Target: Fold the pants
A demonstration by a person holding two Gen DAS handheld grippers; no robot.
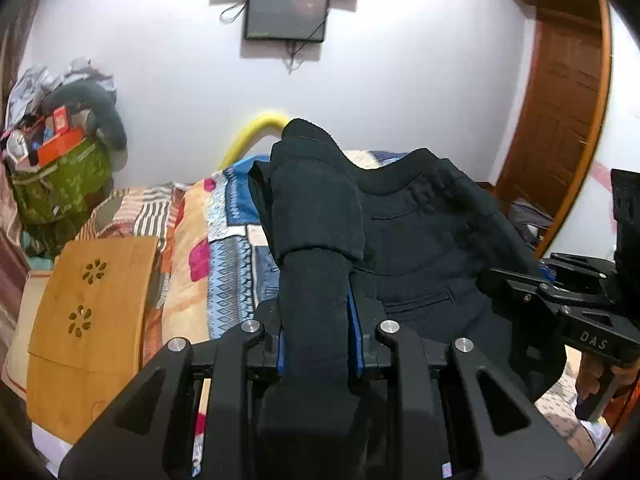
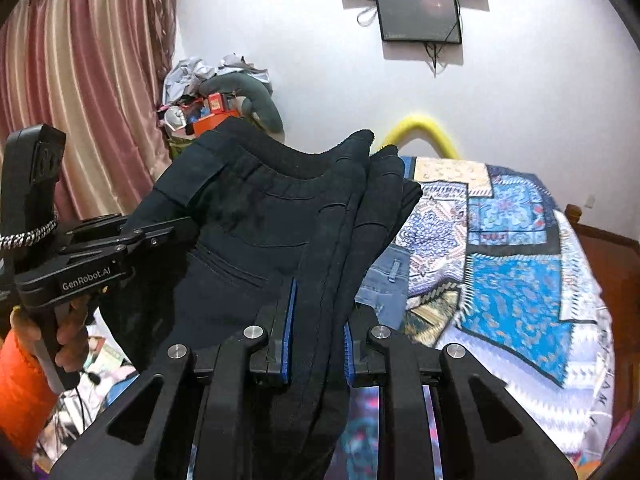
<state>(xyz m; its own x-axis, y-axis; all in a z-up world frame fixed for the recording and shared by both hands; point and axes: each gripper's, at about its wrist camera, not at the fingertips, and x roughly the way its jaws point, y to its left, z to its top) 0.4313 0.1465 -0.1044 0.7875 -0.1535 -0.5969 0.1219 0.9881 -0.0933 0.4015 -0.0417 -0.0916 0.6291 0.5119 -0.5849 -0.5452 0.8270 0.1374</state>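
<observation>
Pants (image 1: 416, 248) held in the air above the bed (image 2: 516, 280), waistband stretched between both claws. Left claw (image 1: 316, 344) clamped on one bunched end; right claw (image 2: 318, 356) clamped on the other, several layers thick. Risks: thick bunch may slip from pads; uneven layers could skew the fold; cloth may snag jeans (image 2: 384, 284) lying on the bed.

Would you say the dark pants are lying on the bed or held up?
Held up: both the left gripper and right gripper clamp the dark pants.

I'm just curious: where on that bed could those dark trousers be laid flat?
The open patchwork bedspread, right of the light-blue jeans, looks free. Crowded: the cluttered green bag and wooden lap tray on the bed's left side.
</observation>
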